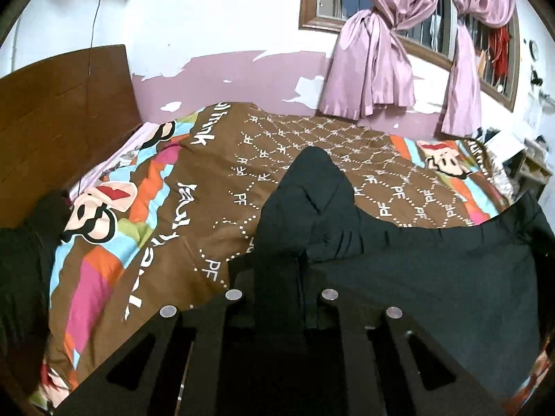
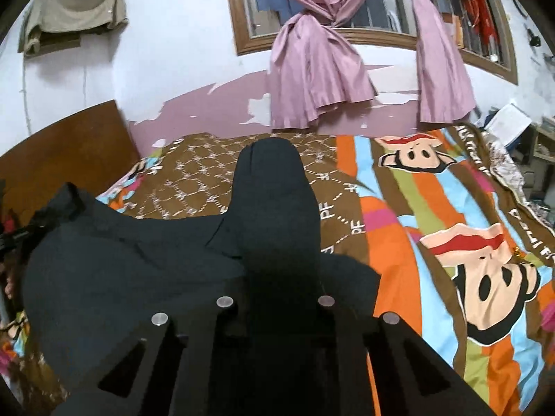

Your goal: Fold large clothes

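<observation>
A large black garment (image 1: 416, 263) hangs between my two grippers above the bed. My left gripper (image 1: 277, 260) is shut on one bunched corner of it, and the cloth rises in a fold past the fingertips. In the right wrist view the same garment (image 2: 138, 260) stretches off to the left. My right gripper (image 2: 277, 270) is shut on another bunched part, which stands up over the fingers and hides the tips.
The bed carries a brown quilt (image 1: 215, 180) with cartoon faces and coloured stripes (image 2: 433, 215). A wooden headboard (image 1: 59, 104) stands at the left. Pink curtains (image 2: 312, 69) hang by the window behind the bed. Cluttered shelves (image 2: 534, 145) sit at the far right.
</observation>
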The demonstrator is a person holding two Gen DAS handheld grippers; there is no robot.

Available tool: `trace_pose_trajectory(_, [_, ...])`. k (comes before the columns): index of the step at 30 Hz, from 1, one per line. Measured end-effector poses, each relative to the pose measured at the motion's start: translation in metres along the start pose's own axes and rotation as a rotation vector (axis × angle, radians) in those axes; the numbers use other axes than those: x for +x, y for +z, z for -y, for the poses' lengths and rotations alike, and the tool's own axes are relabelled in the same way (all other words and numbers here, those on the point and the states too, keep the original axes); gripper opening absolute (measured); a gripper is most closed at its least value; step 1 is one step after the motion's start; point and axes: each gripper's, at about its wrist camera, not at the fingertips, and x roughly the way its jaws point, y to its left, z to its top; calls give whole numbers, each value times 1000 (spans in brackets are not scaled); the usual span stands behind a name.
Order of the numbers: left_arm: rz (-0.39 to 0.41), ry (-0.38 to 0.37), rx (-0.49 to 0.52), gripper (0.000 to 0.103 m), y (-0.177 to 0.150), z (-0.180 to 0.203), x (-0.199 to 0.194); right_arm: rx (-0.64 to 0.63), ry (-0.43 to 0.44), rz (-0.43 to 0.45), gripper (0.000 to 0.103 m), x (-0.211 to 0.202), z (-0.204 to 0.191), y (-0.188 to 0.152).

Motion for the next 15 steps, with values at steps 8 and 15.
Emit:
trace_pose_trajectory(8, [-118,41,-32,13,-27,-4,64,16,-75,-117,16,45,11,-16])
trace_pose_trajectory(15, [-147,57,-33,46,-30,-13,59,124,-40,-101,35,42,27,-27])
